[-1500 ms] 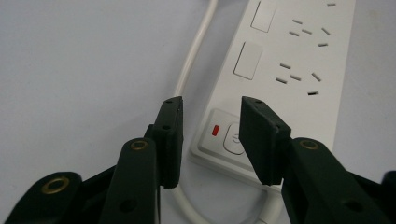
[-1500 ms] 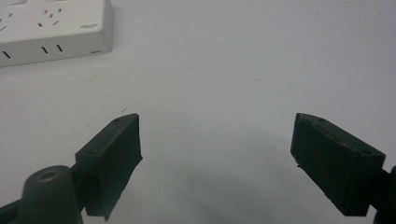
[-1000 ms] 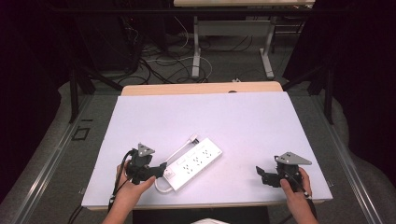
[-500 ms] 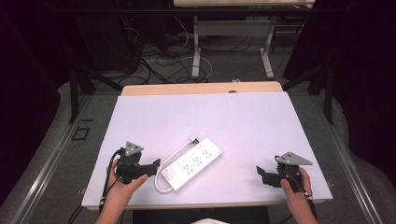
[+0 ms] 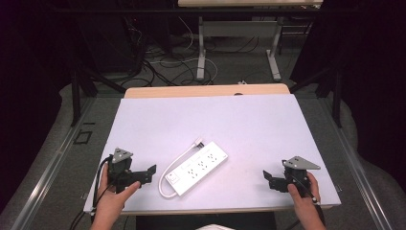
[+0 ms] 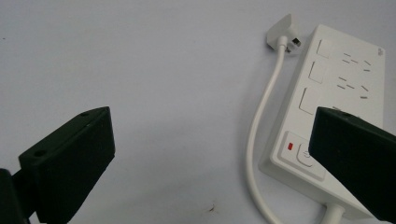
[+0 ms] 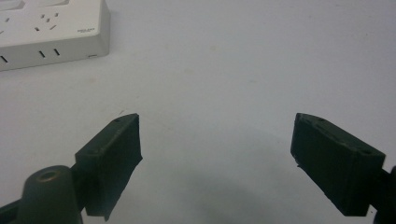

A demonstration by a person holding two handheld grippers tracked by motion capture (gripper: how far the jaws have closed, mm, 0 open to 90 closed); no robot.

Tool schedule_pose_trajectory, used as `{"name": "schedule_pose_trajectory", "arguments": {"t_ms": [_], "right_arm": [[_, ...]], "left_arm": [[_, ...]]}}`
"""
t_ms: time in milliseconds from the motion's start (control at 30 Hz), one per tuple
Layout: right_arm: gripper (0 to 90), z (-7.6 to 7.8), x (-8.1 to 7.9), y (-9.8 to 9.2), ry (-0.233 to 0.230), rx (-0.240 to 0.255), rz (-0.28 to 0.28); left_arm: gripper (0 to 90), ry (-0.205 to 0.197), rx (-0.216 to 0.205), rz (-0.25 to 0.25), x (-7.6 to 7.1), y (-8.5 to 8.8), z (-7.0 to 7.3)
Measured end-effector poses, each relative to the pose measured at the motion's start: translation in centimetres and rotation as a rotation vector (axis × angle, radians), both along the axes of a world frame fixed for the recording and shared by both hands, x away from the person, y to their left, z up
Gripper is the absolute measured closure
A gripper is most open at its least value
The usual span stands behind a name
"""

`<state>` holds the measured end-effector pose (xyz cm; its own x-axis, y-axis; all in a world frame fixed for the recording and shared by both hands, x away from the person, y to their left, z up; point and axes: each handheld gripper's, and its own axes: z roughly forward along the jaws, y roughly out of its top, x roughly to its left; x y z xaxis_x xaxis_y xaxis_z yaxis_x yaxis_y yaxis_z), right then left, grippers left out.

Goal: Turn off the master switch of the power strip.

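A white power strip (image 5: 197, 167) lies at an angle near the front middle of the white table (image 5: 215, 115). Its white cord (image 5: 173, 168) loops round to a plug (image 5: 197, 142) beside its far end. My left gripper (image 5: 147, 175) is just left of the strip, pointing at it, open and holding nothing. In the left gripper view the strip (image 6: 336, 84), its red-marked switch end, the cord (image 6: 261, 121) and the plug (image 6: 282, 30) lie to the right, between and beyond the wide-open left gripper (image 6: 212, 140). My right gripper (image 5: 269, 180) rests open at the front right; the strip's end (image 7: 51, 28) shows far off from the right gripper (image 7: 217, 140).
A wooden table edge (image 5: 206, 90) runs behind the white surface. Beyond it stand metal table legs (image 5: 201, 48) and loose cables (image 5: 163, 62) on the floor. Bare white surface spreads across the back and between the strip and the right gripper.
My left gripper has drawn back to the left, away from the power strip's near end. The strip and the right gripper have stayed put.
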<state>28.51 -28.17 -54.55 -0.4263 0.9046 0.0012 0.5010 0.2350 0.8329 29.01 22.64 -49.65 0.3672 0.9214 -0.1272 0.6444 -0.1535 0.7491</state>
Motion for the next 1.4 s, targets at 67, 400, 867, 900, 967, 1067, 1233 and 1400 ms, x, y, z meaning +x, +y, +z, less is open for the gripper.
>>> {"name": "schedule_pose_trajectory", "arguments": {"t_ms": [67, 400, 867, 900, 967, 1067, 1233, 1400], "right_arm": [[15.7, 0.0, 0.0, -0.1, 0.006, 0.002, 0.007], [15.7, 0.0, 0.0, -0.1, 0.004, 0.000, 0.006], [15.7, -0.2, 0.2, -0.2, 0.004, -0.006, 0.008], [15.7, -0.2, 0.2, -0.2, 0.012, 0.001, 0.005], [15.7, -0.2, 0.2, -0.2, 0.020, 0.008, 0.001], [15.7, -0.2, 0.2, -0.2, 0.020, 0.008, 0.000], [15.7, -0.3, 0.3, -0.4, 0.014, 0.005, -0.008], [15.7, -0.3, 0.3, -0.5, 0.021, 0.009, -0.004]], "left_arm": [[0.4, -0.006, -0.006, 0.006, -0.1, 0.4, -0.2], [0.4, -0.027, -0.005, 0.057, -0.6, 2.7, -1.4], [0.5, -0.047, -0.026, 0.132, -0.4, 4.9, -3.2], [0.5, -0.047, -0.028, 0.138, -0.3, 4.9, -3.3], [0.5, -0.048, -0.021, 0.145, -0.3, 5.1, -3.5], [0.5, -0.040, -0.013, 0.157, -0.2, 5.4, -3.9], [0.5, -0.024, -0.007, 0.171, 0.1, 6.0, -4.6], [0.5, -0.021, -0.020, 0.192, 0.3, 6.4, -5.2]]}}
